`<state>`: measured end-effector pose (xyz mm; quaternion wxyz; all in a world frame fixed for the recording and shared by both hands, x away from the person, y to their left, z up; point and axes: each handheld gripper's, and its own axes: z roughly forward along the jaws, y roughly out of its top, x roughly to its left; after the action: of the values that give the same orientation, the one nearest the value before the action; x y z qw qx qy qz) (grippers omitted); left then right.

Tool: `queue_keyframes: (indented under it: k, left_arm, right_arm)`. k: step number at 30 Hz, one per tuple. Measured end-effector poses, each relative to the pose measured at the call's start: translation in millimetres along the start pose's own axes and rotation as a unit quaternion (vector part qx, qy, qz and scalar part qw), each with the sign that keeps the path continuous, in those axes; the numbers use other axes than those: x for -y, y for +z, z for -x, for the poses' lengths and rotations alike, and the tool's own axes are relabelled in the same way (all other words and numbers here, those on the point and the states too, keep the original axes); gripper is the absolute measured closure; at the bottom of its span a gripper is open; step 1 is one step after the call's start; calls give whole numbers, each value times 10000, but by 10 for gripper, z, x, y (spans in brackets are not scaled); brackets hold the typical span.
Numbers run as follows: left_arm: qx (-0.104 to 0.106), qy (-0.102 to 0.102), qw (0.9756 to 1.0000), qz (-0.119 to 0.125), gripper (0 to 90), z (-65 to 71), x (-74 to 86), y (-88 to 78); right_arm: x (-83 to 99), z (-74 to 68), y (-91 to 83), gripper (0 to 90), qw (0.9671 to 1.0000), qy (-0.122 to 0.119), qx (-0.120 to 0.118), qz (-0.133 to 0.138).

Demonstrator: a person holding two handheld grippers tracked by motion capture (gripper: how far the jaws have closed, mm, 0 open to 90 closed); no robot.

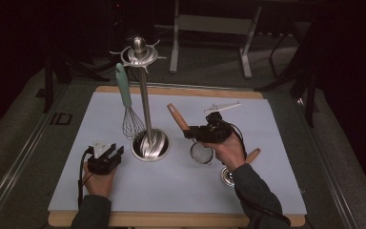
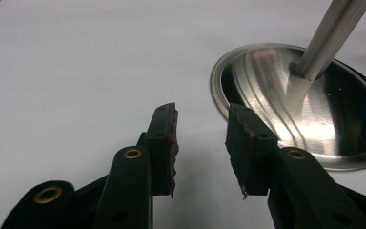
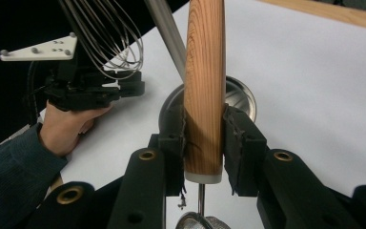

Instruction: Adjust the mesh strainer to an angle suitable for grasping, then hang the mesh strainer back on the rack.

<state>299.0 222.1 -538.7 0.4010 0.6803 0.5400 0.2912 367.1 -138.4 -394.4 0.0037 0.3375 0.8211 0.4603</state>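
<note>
Only a dark mark (image 1: 60, 119) on the floor left of the table, perhaps "ID", looks like lettering.

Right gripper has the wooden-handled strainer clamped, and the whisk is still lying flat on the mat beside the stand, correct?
Not quite. The right gripper does clamp the wooden-handled strainer, but the whisk is not lying flat: the high view shows it hanging from the top of the stand, its wires just above the base.

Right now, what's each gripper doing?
Left gripper: open, holding nothing.
Right gripper: closed on the strainer's wooden handle.
</note>
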Motion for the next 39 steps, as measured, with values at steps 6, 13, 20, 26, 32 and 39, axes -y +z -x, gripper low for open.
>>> queue_keyframes:
  k: [6, 13, 20, 26, 32, 39]
  left_arm:
    - [2, -1, 10000, -2, 640, -1, 0, 1]
    - [8, -9, 10000, -1, 640, -4, 0, 2]
    - [11, -12, 10000, -1, 641, -4, 0, 3]
    - [13, -12, 10000, -9, 640, -7, -1, 4]
    - [13, -20, 10000, -17, 640, -9, -1, 3]
    - [12, -15, 10000, -10, 641, -9, -1, 1]
  right_arm:
    - [-15, -17, -47, 709, 9998, -118, -76, 113]
    - [-40, -28, -73, 709, 9994, -226, -135, 216]
    - [-92, -51, -99, 709, 9988, -275, -248, 320]
    - [-145, -71, -99, 709, 9982, -301, -312, 416]
    - [-180, -84, -87, 709, 9974, -339, -367, 520]
    - [-217, -89, -66, 709, 9956, -427, -494, 669]
